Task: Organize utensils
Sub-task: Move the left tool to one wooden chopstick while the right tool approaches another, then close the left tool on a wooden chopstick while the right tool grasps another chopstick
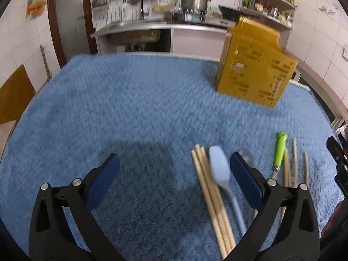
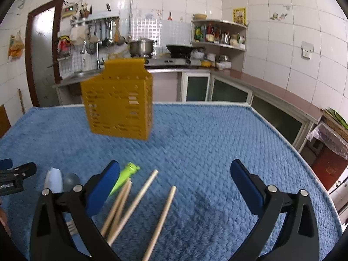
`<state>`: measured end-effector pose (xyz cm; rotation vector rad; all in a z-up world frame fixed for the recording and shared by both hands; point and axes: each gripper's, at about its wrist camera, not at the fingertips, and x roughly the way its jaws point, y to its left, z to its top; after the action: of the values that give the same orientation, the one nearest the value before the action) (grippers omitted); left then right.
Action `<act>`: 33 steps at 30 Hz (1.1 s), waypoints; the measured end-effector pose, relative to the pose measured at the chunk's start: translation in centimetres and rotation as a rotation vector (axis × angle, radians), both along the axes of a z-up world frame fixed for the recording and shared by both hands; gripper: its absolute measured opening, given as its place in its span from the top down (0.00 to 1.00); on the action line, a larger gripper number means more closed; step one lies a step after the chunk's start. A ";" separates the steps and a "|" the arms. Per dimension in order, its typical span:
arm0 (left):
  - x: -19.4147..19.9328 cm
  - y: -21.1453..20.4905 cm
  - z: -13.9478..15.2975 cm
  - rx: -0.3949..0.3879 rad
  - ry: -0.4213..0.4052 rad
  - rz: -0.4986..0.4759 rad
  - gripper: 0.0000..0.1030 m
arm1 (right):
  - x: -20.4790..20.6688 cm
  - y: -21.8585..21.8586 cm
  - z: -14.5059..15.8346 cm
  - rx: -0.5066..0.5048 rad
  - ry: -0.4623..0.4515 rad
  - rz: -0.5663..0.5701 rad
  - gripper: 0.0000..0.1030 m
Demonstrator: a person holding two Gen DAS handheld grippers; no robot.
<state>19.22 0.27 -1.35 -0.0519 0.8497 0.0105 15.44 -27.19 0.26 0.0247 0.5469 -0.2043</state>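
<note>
— Surface?
— Blue quilted cloth [image 1: 130,100] over the whole table, seen also from the right wrist [image 2: 217,134]. Kitchen counter [image 1: 152,25] with sink and pot behind.

— Largest item on it?
— Yellow slotted holder [image 1: 256,65], upright, toward the far right in the left view; far left of centre in the right view [image 2: 119,102]. Standing well apart from the loose utensils. Contents not readable; picture blurred.

— Grippers?
— Left gripper [image 1: 174,174] spread wide, gripping nothing, low over the cloth. Right gripper [image 2: 175,183] likewise spread wide and bare, with part of the other tool visible at its left edge.

— Utensils near the left gripper?
— Bundle of wooden chopsticks [image 1: 208,187] lying side by side, just inside the right-hand finger. Pale blue spoon [image 1: 219,169] resting across them, bowl pointing away. Grey metal spoon [image 1: 245,154] mostly hidden behind that finger. Beyond it, green-handled utensil [image 1: 279,152], possibly a fork, then further loose chopsticks [image 1: 294,161].

— From the right wrist?
— Four loose chopsticks [image 2: 161,219] fanned between the fingers, nearer the left-hand one. Green handle [image 2: 127,174] just beside that finger, touching the chopstick tips. Pale spoon [image 2: 54,179] and grey spoon [image 2: 70,179] farther left.
</note>
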 end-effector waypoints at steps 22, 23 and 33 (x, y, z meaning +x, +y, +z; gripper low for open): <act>1.3 1.3 -2.8 -0.038 0.166 -0.006 0.39 | 2.9 -1.5 -6.0 0.073 0.297 0.020 0.55; 1.3 1.3 -2.8 -0.036 0.166 -0.008 0.41 | 2.8 -1.6 -6.0 0.085 0.299 0.026 0.60; 2.1 -0.3 -3.1 0.050 0.171 -0.029 0.51 | 3.3 -0.9 -6.2 0.107 0.320 0.060 0.72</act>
<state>21.37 -0.04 -4.46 0.0086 1.0205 0.0090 18.74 -28.08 -5.92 0.0802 0.8757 -0.1203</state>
